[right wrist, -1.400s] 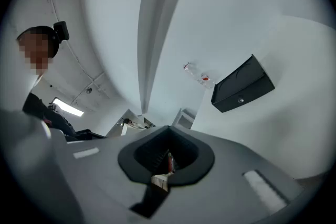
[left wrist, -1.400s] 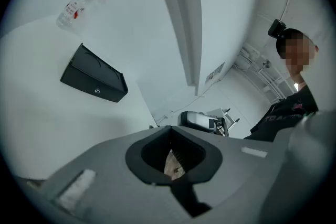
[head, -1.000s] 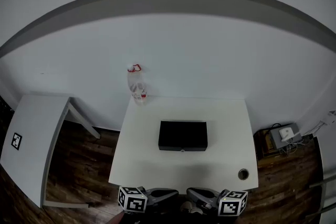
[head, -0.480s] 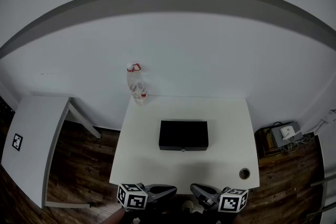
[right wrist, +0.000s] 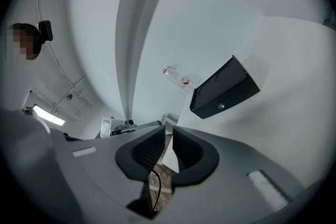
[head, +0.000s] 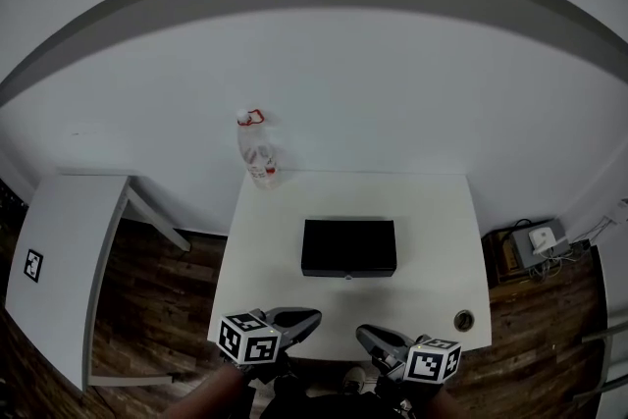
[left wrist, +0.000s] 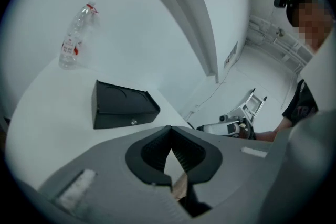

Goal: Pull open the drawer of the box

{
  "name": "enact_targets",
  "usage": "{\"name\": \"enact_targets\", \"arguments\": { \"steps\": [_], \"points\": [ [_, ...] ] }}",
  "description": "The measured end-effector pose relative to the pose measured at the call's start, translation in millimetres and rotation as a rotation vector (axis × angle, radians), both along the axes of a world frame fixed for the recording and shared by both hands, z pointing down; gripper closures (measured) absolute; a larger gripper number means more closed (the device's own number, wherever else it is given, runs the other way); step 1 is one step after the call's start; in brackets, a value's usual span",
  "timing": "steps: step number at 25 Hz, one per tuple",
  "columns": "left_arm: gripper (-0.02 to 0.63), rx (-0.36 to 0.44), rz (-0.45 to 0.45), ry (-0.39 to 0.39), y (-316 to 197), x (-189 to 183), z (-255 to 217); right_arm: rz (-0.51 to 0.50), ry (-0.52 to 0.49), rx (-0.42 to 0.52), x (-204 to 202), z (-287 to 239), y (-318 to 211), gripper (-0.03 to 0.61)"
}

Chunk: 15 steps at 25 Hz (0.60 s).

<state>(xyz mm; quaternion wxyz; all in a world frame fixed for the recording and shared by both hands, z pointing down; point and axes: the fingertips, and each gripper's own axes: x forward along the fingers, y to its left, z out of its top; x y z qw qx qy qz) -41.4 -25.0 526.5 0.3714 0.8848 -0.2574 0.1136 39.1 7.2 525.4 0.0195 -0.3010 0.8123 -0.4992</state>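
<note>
Head view: a black box (head: pixel 348 247) sits near the middle of the white bench (head: pixel 432 211), its front with the small drawer knob (head: pixel 347 277) facing the person and the drawer flush in the box. A clear plastic bottle (head: pixel 257 152) stands at the bench's far left corner, well apart from the box. The left tool (head: pixel 315 317) and the right tool (head: pixel 362 336) hang over the near edge, both short of the box and touching nothing.

Left gripper view: the left tool (left wrist: pixel 170 131) is clenched, its tips meeting with nothing between them. The box (left wrist: pixel 123 105) lies ahead to the left, knob (left wrist: pixel 134 122) visible, the bottle (left wrist: pixel 73 36) beyond it.

Right gripper view: the right tool (right wrist: pixel 169 132) is released; its jaws have just been opening and stand slightly apart, empty. The box (right wrist: pixel 223 89) lies ahead to the right, knob (right wrist: pixel 221 106) facing the tool, the bottle (right wrist: pixel 178 77) behind.
</note>
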Motion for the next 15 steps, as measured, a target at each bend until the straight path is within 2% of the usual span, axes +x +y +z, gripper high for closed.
{"name": "enact_targets", "arguments": {
  "steps": [3, 8, 15],
  "points": [
    [0.609, 0.075, 0.0, -0.139, -25.4, -10.5, 12.1, 0.016, 0.024, -0.007, 1.1, 8.4, -15.6, 0.528],
    [0.609, 0.172, 0.022, -0.322, -67.6, -21.5, 32.2, 0.049, 0.073, -0.046, 3.6, 32.7, -44.7, 0.508],
    [0.607, 0.211, 0.07, -0.47, -117.4, -27.7, 60.1, 0.079, 0.137, -0.131, 3.9, 71.4, -77.5, 0.499]
  ]
}}
